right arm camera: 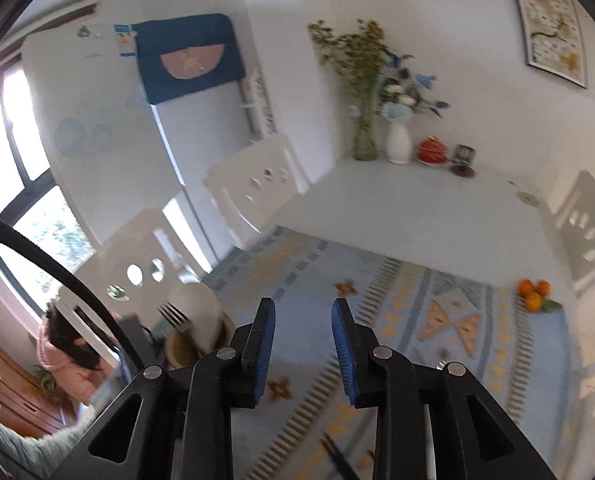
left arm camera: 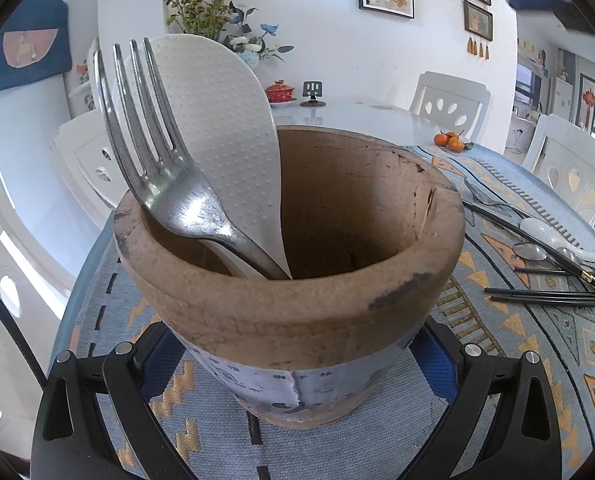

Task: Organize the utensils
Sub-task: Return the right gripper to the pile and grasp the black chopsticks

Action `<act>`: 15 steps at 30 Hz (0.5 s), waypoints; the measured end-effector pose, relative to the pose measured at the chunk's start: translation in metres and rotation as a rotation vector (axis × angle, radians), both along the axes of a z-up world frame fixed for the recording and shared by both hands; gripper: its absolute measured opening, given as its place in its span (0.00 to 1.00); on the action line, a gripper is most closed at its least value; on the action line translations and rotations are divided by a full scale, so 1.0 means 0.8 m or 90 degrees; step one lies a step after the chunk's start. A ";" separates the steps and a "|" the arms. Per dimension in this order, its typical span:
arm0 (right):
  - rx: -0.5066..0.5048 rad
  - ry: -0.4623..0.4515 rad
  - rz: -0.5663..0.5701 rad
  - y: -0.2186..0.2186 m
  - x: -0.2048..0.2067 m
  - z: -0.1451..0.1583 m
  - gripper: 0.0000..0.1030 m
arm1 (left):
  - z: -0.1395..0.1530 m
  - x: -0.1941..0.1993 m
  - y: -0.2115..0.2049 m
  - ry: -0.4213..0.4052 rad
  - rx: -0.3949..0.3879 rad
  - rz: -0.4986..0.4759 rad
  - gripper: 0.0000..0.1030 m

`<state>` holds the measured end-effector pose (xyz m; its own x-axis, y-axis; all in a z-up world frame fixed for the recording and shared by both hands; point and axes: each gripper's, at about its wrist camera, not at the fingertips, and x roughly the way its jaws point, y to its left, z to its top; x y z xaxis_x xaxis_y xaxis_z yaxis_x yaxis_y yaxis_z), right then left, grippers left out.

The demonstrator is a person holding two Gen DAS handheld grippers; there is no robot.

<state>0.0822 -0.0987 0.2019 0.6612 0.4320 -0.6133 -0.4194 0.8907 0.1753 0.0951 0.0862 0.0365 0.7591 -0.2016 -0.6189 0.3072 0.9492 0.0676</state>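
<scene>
Your left gripper clamps the wooden holder; right gripper narrow, empty; chopsticks at three o'clock.

Bright, even daylight fills both views. The left wrist picture is sharp, with glare on the scratched steel fork. The right wrist picture is motion-blurred throughout. Fisheye bending and dark vignettes ring both pictures.

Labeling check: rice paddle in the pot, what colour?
White, with a dotted texture; clearest in the left wrist view.
</scene>
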 end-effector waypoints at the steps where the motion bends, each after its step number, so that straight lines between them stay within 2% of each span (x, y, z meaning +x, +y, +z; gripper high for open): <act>1: -0.009 0.006 -0.012 -0.008 -0.002 -0.004 0.27 | 0.000 0.000 0.000 -0.001 0.001 0.000 0.97; 6: -0.034 0.085 -0.063 -0.055 -0.012 -0.044 0.27 | -0.001 0.000 -0.004 0.000 0.011 0.003 0.97; 10: -0.063 0.191 -0.071 -0.076 -0.025 -0.099 0.27 | -0.002 0.002 -0.009 0.003 0.017 0.004 0.97; 13: -0.114 0.285 -0.037 -0.071 -0.038 -0.149 0.27 | -0.003 0.003 -0.012 0.004 0.018 0.004 0.97; 15: -0.184 0.320 -0.019 -0.064 -0.051 -0.184 0.27 | -0.003 0.004 -0.013 0.005 0.019 0.005 0.97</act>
<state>0.0418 -0.1500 0.0548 0.2671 0.1861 -0.9455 -0.3212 0.9423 0.0947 0.0982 0.0756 0.0338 0.7557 -0.1779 -0.6303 0.3009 0.9491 0.0929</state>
